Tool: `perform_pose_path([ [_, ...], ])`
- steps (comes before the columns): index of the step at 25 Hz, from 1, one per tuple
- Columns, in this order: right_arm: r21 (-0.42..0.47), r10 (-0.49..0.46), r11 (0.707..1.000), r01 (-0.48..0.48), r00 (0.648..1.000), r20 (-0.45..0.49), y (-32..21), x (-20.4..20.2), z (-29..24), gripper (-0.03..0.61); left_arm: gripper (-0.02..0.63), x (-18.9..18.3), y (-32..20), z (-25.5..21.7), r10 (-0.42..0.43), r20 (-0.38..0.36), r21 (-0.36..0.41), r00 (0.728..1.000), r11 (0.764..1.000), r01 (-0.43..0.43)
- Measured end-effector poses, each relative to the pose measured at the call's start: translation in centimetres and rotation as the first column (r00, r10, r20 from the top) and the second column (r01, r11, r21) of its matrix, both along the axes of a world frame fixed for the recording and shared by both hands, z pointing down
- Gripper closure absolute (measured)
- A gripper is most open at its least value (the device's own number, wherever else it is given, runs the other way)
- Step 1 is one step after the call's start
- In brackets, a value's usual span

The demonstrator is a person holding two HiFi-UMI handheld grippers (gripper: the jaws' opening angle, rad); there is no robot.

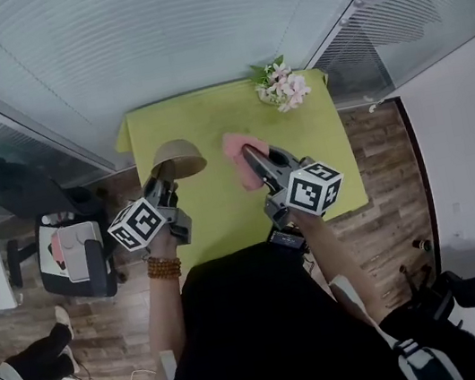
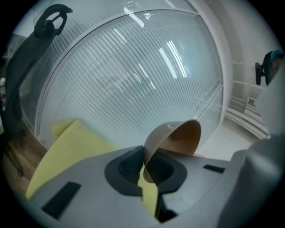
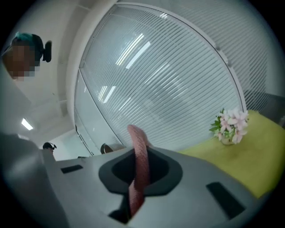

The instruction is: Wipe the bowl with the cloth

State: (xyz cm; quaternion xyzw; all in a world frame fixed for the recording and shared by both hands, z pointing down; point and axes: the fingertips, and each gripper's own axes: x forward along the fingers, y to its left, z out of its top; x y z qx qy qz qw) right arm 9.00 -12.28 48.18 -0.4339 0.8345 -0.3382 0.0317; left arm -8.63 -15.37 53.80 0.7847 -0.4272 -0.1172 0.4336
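A tan bowl (image 1: 179, 157) hangs over the left part of the yellow-green table (image 1: 224, 214), tilted on its side. My left gripper (image 1: 162, 174) is shut on its rim. In the left gripper view the bowl (image 2: 176, 136) stands up from between the jaws, its brown inside turned to the right. To its right, my right gripper (image 1: 250, 157) is shut on a pink cloth (image 1: 238, 159). In the right gripper view the cloth (image 3: 138, 167) is pinched upright as a thin fold, and the bowl (image 3: 109, 148) shows small at the left. Bowl and cloth are apart.
A small vase of pink and white flowers (image 1: 283, 87) stands at the table's far right corner, with the flowers (image 3: 231, 124) showing right of the cloth. Glass walls with blinds rise behind the table. A dark office chair (image 1: 24, 190) stands left of the table on the wooden floor.
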Motion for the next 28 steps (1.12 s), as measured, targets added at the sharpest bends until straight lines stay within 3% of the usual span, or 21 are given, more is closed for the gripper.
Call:
perform_pose_path([
  [6,0.021,0.067,0.998,-0.066,0.998,-0.016,0.2,2.2,0.1,0.569,0.598,2.7,0.5,7.5,0.088,0.084,-0.181,0.993,0.981,-0.072],
  [10,0.003,0.077,0.997,-0.077,0.997,-0.025,0.6,2.6,0.9,0.569,0.598,4.8,0.6,11.9,0.13,0.055,-0.279,0.99,0.954,-0.11],
  [14,-0.009,0.067,0.998,-0.067,0.997,-0.028,0.8,2.1,1.3,0.569,0.598,6.1,1.2,16.8,0.131,0.004,-0.407,0.991,0.906,-0.118],
  [19,-0.014,0.054,0.998,-0.055,0.998,-0.034,0.9,1.6,1.5,0.569,0.598,7.2,2.5,21.7,0.054,-0.134,-0.56,0.989,0.819,-0.121],
  [21,-0.017,0.053,0.998,-0.053,0.998,-0.039,0.9,1.5,1.6,0.569,0.597,7.1,2.7,23.1,0.034,-0.131,-0.59,0.991,0.8,-0.105],
  [28,-0.029,0.048,0.998,-0.05,0.998,-0.047,0.9,1.6,2.0,0.569,0.597,7.6,2.6,24.9,0.04,-0.105,-0.62,0.994,0.778,-0.096],
])
